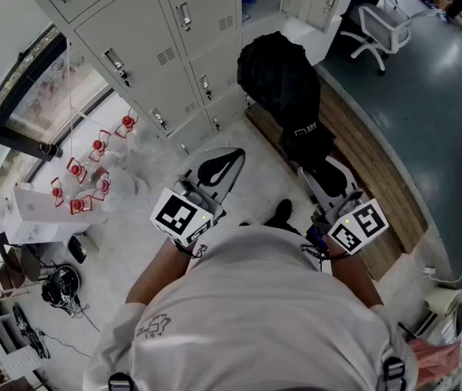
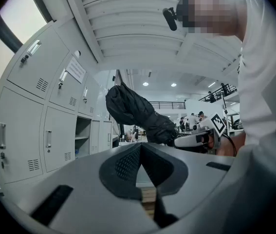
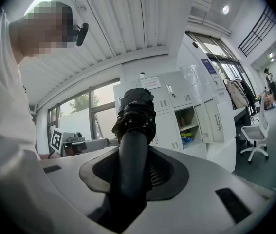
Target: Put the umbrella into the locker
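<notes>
The right gripper [image 3: 134, 155] clamps the folded black umbrella [image 1: 283, 88] by its handle, level, aimed at the lockers [image 1: 145, 47] for insertion. The left gripper [image 1: 218, 169], jaws seemingly together and empty, waits nearer the lockers.

Closed locker doors [image 1: 133, 39] bar the way ahead; an open compartment [image 3: 186, 118] gives passage.

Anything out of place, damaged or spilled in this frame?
Nothing stands out. The right gripper grips the folded black umbrella by its handle, the left gripper is shut and empty, and one locker stands open.
</notes>
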Demonstrator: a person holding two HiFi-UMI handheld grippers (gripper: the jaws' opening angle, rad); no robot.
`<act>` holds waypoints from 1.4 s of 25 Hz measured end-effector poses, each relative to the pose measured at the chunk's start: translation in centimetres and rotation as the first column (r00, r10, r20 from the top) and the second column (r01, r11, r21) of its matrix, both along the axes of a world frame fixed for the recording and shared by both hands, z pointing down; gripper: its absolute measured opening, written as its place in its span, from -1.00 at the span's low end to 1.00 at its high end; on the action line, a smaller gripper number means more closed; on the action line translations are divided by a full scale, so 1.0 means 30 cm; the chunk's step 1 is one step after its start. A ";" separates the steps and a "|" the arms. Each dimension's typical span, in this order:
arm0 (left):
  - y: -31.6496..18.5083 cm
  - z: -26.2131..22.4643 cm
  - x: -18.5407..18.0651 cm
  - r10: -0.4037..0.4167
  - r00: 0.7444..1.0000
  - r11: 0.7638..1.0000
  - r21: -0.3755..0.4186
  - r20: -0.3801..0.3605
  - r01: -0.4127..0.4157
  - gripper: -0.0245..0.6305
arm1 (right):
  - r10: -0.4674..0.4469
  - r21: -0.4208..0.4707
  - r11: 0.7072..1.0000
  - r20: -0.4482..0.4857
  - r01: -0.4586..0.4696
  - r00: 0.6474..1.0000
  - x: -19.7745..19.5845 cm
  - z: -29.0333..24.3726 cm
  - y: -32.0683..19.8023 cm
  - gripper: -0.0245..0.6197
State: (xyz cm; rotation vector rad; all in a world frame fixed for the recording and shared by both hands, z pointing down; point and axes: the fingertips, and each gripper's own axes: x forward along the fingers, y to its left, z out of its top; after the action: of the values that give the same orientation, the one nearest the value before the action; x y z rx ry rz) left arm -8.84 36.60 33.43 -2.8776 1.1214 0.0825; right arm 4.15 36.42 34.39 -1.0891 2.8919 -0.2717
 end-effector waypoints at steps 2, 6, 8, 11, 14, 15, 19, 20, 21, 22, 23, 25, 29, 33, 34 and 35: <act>-0.003 0.001 -0.004 -0.004 1.000 1.000 -0.004 -0.006 0.004 -0.89 | 0.002 -0.003 1.000 -0.005 -0.002 1.000 0.005 0.003 0.000 -0.40; -0.010 -0.003 -0.001 -0.009 1.000 1.000 -0.005 -0.010 0.009 -0.89 | 0.007 -0.014 1.000 0.004 -0.007 1.000 0.019 0.006 -0.008 -0.40; -0.014 -0.001 0.008 -0.008 1.000 1.000 -0.006 -0.010 0.008 -0.89 | 0.009 -0.018 1.000 0.011 -0.009 1.000 0.028 0.009 -0.010 -0.40; -0.015 0.007 0.026 -0.007 1.000 1.000 -0.011 -0.007 0.007 -0.89 | 0.009 -0.023 1.000 0.010 -0.009 1.000 0.043 0.019 -0.012 -0.40; -0.027 0.011 0.045 -0.008 1.000 1.000 -0.016 -0.006 0.007 -0.89 | 0.007 -0.024 1.000 0.007 -0.007 1.000 0.059 0.021 -0.025 -0.40; -0.034 0.013 0.051 -0.008 1.000 1.000 -0.018 -0.006 0.008 -0.89 | 0.007 -0.025 1.000 0.006 -0.007 1.000 0.066 0.021 -0.032 -0.40; -0.070 0.025 0.081 -0.012 1.000 1.000 -0.028 -0.002 0.011 -0.89 | 0.011 -0.026 1.000 0.006 -0.011 1.000 0.101 0.029 -0.065 -0.40; -0.081 0.029 0.089 -0.013 1.000 0.999 -0.032 0.000 0.013 -0.89 | 0.011 -0.027 1.000 0.013 -0.011 1.000 0.110 0.031 -0.073 -0.40; -0.094 0.033 0.098 -0.015 1.000 0.999 -0.035 0.001 0.015 -0.89 | 0.011 -0.028 1.000 0.022 -0.010 1.000 0.122 0.032 -0.082 -0.40; -0.108 0.036 0.110 -0.016 1.000 0.999 -0.038 0.001 0.016 -0.89 | 0.011 -0.031 0.999 0.030 -0.010 0.999 0.137 0.033 -0.094 -0.40; -0.124 0.038 0.125 -0.017 1.000 0.999 -0.040 0.002 0.018 -0.89 | 0.013 -0.033 0.999 0.034 -0.012 0.999 0.154 0.034 -0.108 -0.40; -0.160 0.038 0.160 -0.017 1.000 0.999 -0.042 0.005 0.017 -0.89 | 0.018 -0.038 0.999 0.028 -0.017 0.999 0.193 0.038 -0.145 -0.40; -0.246 0.045 0.238 -0.021 1.000 0.999 -0.043 0.008 0.022 -0.89 | 0.021 -0.045 0.999 0.021 -0.020 1.000 0.285 0.046 -0.231 -0.40; -0.356 0.053 0.325 -0.033 0.999 0.998 -0.054 0.008 0.033 -0.89 | 0.017 -0.054 0.998 0.020 -0.016 1.000 0.382 0.052 -0.339 -0.40; -0.383 0.052 0.348 -0.034 0.999 0.998 -0.054 0.009 0.035 -0.89 | 0.014 -0.056 0.998 0.015 -0.013 1.000 0.405 0.055 -0.369 -0.40; -0.412 0.051 0.370 -0.037 0.999 0.998 -0.051 0.011 0.037 -0.89 | 0.010 -0.058 0.998 0.009 -0.009 1.000 0.428 0.056 -0.401 -0.40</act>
State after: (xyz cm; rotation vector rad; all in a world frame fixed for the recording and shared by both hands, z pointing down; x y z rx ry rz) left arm 2.25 24.22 34.96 -2.8972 1.1919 0.0384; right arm 16.99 24.40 36.08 -1.1066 2.8869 -0.3612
